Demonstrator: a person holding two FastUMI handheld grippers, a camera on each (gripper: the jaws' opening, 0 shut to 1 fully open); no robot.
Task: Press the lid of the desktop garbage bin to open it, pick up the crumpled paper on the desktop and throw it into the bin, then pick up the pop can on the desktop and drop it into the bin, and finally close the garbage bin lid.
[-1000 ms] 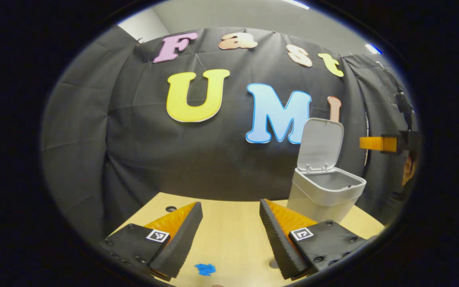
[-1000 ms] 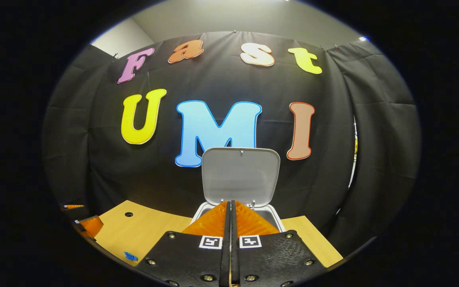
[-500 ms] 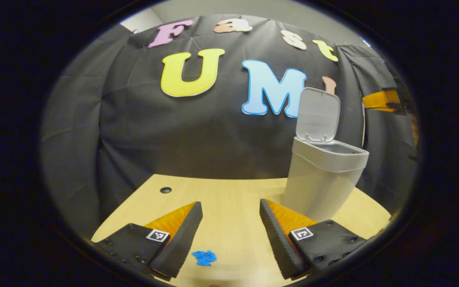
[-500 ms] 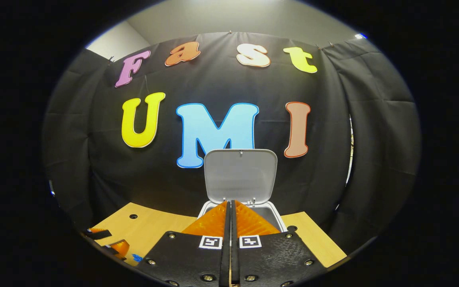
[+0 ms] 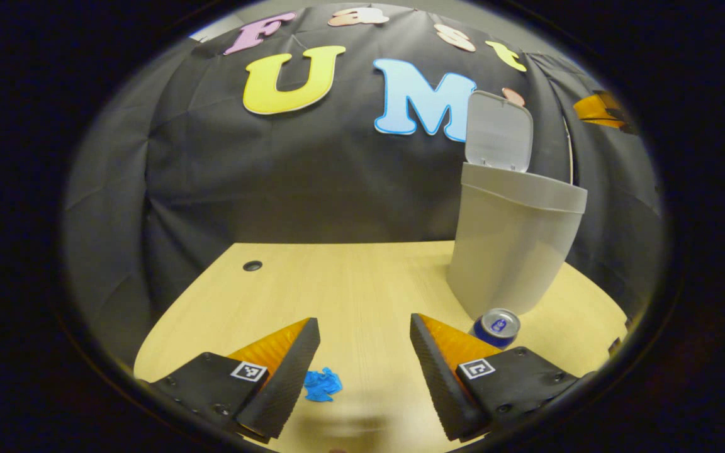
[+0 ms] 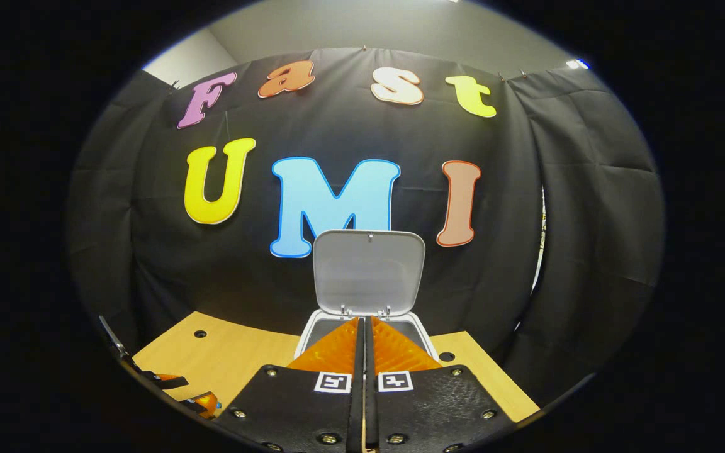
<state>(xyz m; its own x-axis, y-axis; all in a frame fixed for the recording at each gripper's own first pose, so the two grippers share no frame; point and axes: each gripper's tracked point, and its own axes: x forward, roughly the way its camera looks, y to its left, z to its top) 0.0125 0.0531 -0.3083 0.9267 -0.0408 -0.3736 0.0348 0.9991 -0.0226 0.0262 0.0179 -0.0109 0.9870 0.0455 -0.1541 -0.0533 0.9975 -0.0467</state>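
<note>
Lid (image 5: pixel 499 130) up, upper right; my left tongs (image 5: pixel 362 352) apart near blue crumpled paper (image 5: pixel 321 384), right tongs (image 6: pixel 364 352) together, empty; paper, pop can (image 5: pixel 496 326), lid closing left.

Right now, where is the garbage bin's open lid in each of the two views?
Left gripper view: the lid stands upright at upper right, above the bin, far from the left tool.
Right gripper view: the lid is at the centre, upright, just above the right tool, whose fingers are closed.
Shared landmark: the round hole in the table, left of the bin.
</note>
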